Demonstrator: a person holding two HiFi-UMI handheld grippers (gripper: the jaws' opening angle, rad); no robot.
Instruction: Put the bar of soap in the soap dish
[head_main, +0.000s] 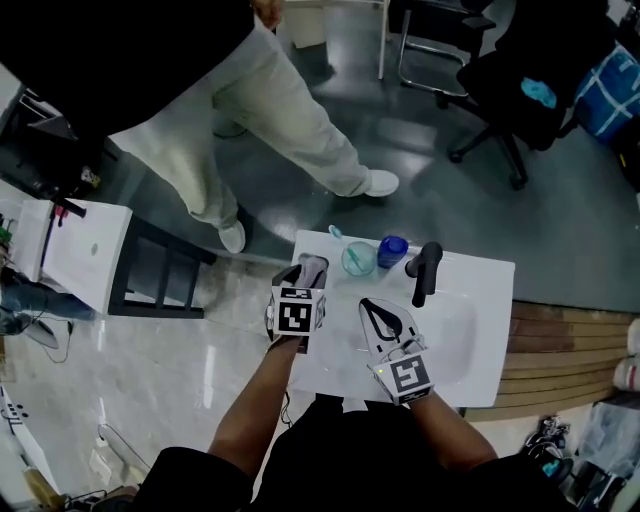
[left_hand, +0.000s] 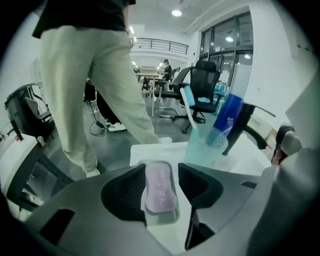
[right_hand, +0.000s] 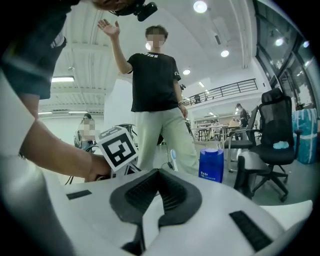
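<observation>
I see a pale lilac bar of soap, a clear soap dish; white sink, black tap; left of the tap, a blue bottle, a translucent teal tumbler; black-and-white square markers on the cube

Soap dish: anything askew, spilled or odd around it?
Nothing stands out. The bar of soap lies flat inside the soap dish, between the left gripper's open jaws. The cup with its toothbrush and the blue bottle stand upright nearby; no spill shows.

Pink soap bar, flat in clear dish
</observation>
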